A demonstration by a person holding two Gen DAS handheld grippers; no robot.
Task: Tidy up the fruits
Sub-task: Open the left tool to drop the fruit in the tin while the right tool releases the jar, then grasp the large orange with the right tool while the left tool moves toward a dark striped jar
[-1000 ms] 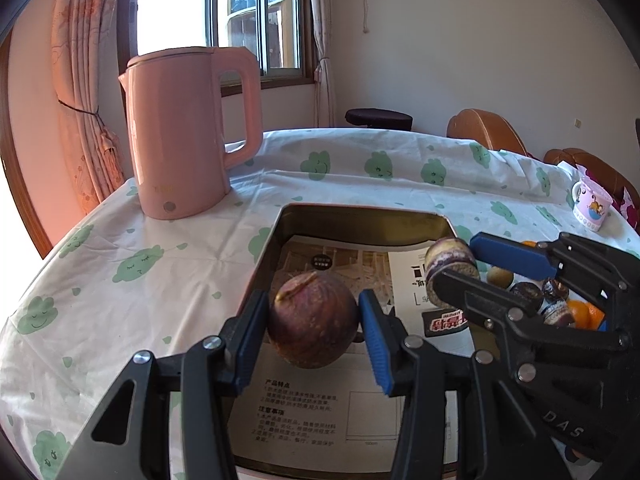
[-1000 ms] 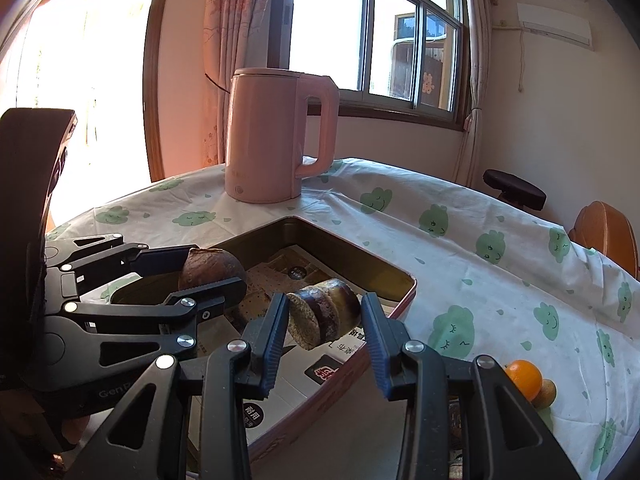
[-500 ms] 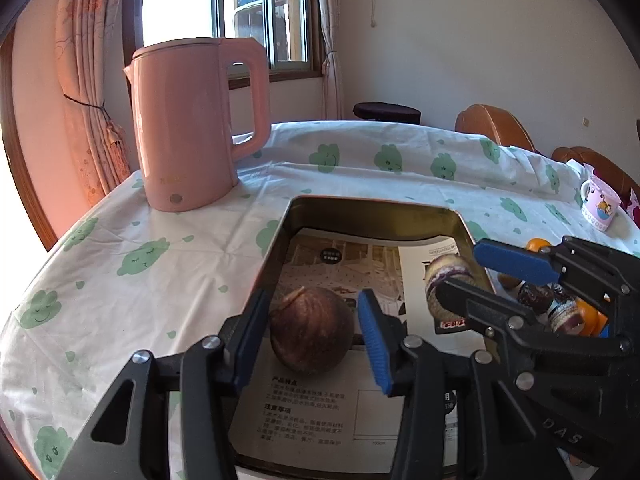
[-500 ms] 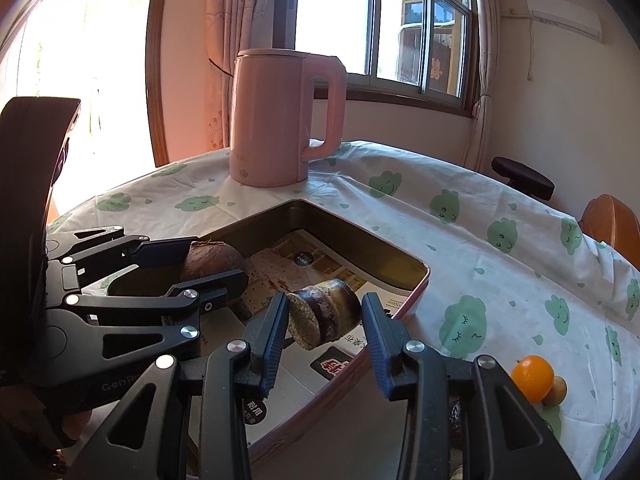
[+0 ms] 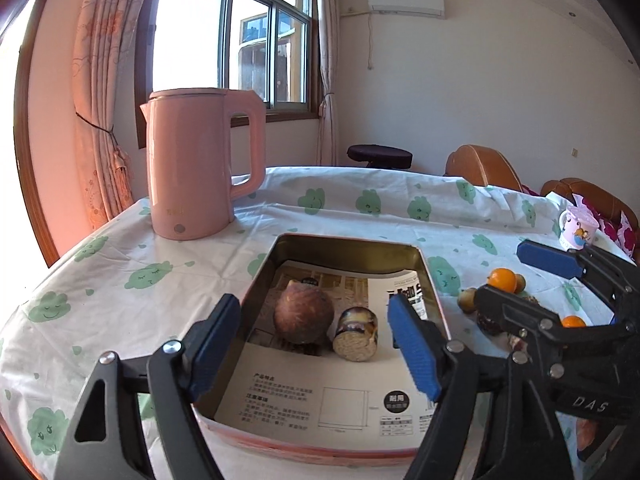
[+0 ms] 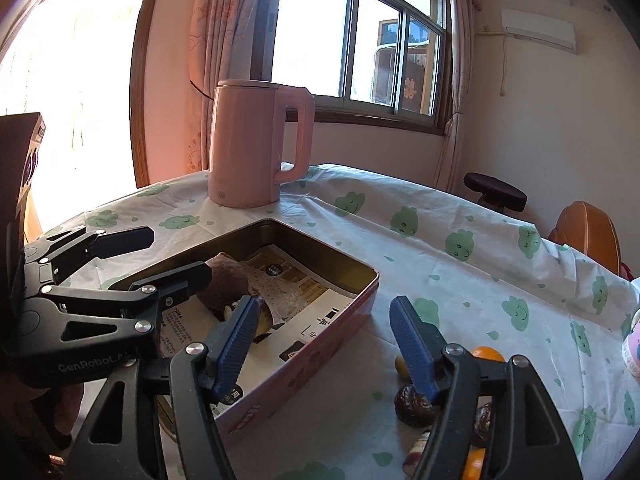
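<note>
A round brown fruit (image 5: pixel 303 317) and a cut dark fruit piece (image 5: pixel 355 339) lie side by side in the rectangular tin tray (image 5: pixel 347 242) lined with printed paper. My left gripper (image 5: pixel 316 348) is open and empty, just above and behind them. My right gripper (image 6: pixel 324 340) is open and empty over the tray's right rim (image 6: pixel 340 312); it shows at the right in the left wrist view (image 5: pixel 516 276). The brown fruit (image 6: pixel 224 284) sits behind the left gripper's finger in the right wrist view. Small oranges (image 5: pixel 502 280) and dark fruits (image 6: pixel 414 400) lie on the cloth right of the tray.
A tall pink kettle (image 5: pixel 200 168) stands beyond the tray's far left corner. A small printed cup (image 5: pixel 576 228) stands at the far right. The round table has a white cloth with green prints (image 5: pixel 120 280). Chairs (image 5: pixel 480 168) and a stool stand beyond it.
Both grippers have opened and drawn back. The brown fruit and the cut piece, held a second ago, now lie in the tray.
</note>
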